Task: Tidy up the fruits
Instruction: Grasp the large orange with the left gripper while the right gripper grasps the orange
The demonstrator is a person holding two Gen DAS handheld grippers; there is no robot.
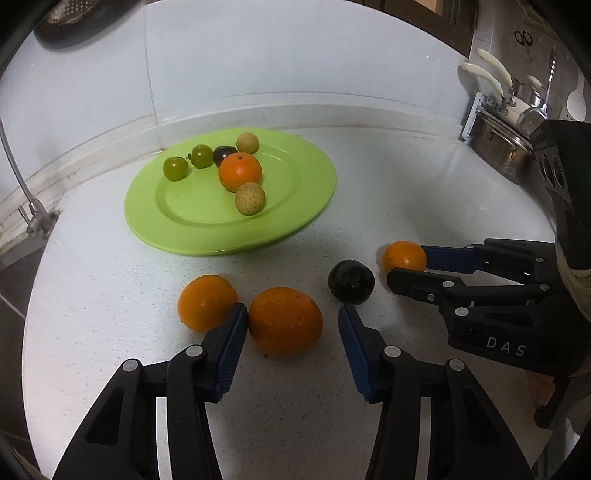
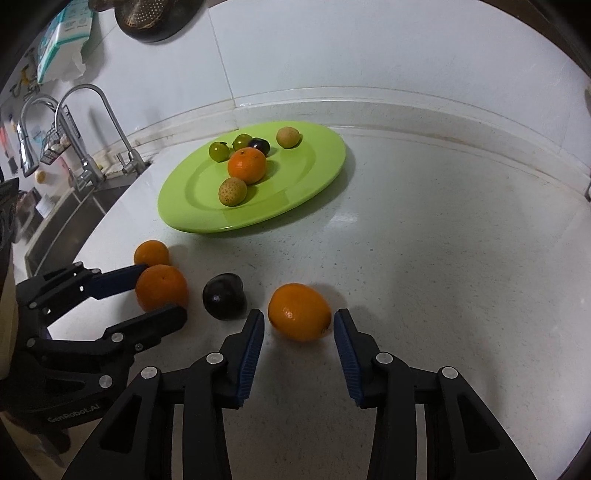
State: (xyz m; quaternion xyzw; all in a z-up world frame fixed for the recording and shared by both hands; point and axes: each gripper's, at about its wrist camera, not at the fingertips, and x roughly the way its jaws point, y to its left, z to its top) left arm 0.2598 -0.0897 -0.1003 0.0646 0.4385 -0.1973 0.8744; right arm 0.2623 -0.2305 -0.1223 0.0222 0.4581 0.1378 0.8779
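Observation:
A green plate (image 1: 295, 206) (image 2: 314, 177) at the back of the white counter holds an orange, two green fruits, a dark plum and two tan fruits. On the counter in front lie three oranges and a dark plum (image 1: 351, 282) (image 2: 223, 295). My left gripper (image 1: 291, 317) (image 2: 162, 291) is open around the middle orange (image 1: 284, 321) (image 2: 160, 288), its left finger between it and the left orange (image 1: 205, 301) (image 2: 151, 253). My right gripper (image 2: 299, 321) (image 1: 406, 266) is open around the right orange (image 2: 299, 312) (image 1: 404, 256).
A sink with two taps (image 2: 92, 147) lies left of the counter. A metal pot (image 1: 506, 147) and a rack of utensils stand at the back right. A colander (image 2: 155, 18) hangs on the tiled wall.

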